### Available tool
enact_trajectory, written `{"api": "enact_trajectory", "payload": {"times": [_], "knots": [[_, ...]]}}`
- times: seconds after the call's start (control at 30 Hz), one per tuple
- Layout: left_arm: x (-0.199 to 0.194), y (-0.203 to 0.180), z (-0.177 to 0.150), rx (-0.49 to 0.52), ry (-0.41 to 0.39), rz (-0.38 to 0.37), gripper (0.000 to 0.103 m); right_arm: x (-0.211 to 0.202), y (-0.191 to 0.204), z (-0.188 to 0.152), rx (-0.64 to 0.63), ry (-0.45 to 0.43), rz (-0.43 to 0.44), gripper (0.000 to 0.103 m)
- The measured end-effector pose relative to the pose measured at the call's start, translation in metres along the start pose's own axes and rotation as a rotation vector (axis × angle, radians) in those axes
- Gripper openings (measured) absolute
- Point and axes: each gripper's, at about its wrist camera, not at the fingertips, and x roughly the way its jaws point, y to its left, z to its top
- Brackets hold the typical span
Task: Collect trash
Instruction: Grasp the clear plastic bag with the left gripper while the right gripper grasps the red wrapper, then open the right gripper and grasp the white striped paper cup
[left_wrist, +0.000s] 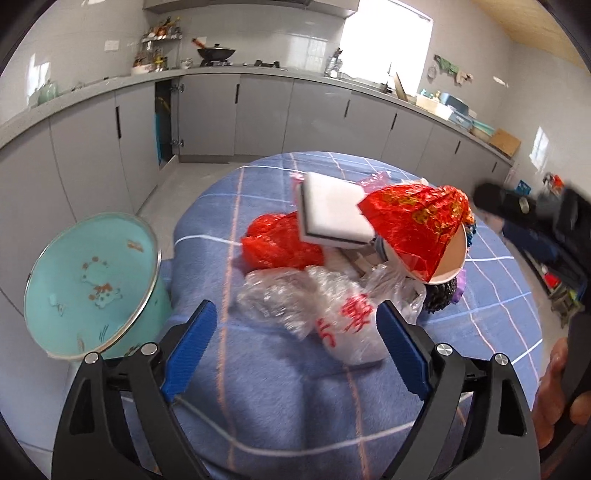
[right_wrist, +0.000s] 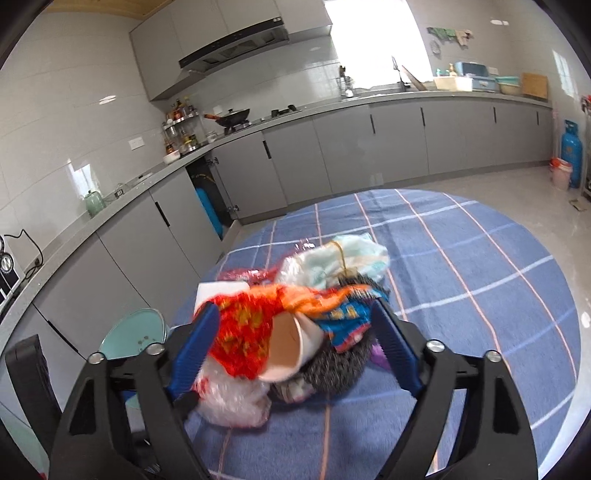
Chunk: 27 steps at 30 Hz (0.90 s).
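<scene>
A home kitchen: a long grey counter (right_wrist: 369, 99) with handle-slotted cabinets (right_wrist: 332, 147) runs along white-tiled walls, bending at the far left corner. On it sit a wok (right_wrist: 234, 116) on a gas hob under an extractor hood (right_wrist: 232, 51), a spice rack (right_wrist: 181, 127) to its left, and a sink tap (right_wrist: 397, 74) by the bright window (right_wrist: 373, 40). A blue gas cylinder (right_wrist: 571, 151) stands on the tiled floor at far right.

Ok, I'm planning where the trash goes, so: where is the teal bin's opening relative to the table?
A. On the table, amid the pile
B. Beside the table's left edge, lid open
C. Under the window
B: the teal bin stands off the blue checked table, lid open.
</scene>
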Motion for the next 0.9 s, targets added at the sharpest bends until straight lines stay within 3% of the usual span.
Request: {"api": "enact_trajectory", "payload": {"times": [0.13,0.23,0.33,0.37,0.43,0.47,0.63,0.9], "knots": [[0.012,-0.011,-0.001,0.028,0.023,-0.025,0.085,0.019,0.004,0.006,-0.033,0.031,0.000,0.085],[0.022,-0.014,-0.002,0.042,0.042,-0.039,0.070,0.035,0.006,0.003,-0.039,0.077,0.011,0.085],[0.025,-0.015,-0.003,0.054,0.041,-0.065,0.045,0.041,0.005,-0.001,-0.035,0.095,0.015,0.080],[0.025,-0.017,-0.003,0.059,0.038,-0.076,0.036,0.041,0.004,-0.002,-0.030,0.092,0.031,0.075],[0.023,-0.018,-0.003,0.068,0.028,-0.091,0.030,0.038,0.004,-0.002,-0.035,0.086,0.052,0.042],[0.021,-0.018,-0.004,0.068,0.024,-0.095,0.027,0.037,0.006,-0.002,-0.044,0.088,0.051,0.038],[0.004,-0.011,-0.002,0.046,-0.027,-0.100,0.021,0.025,0.005,-0.004,-0.038,0.061,0.056,0.026],[-0.035,-0.006,0.003,0.053,-0.158,-0.109,0.021,-0.014,0.006,0.013,-0.037,-0.067,0.061,0.022]]}}
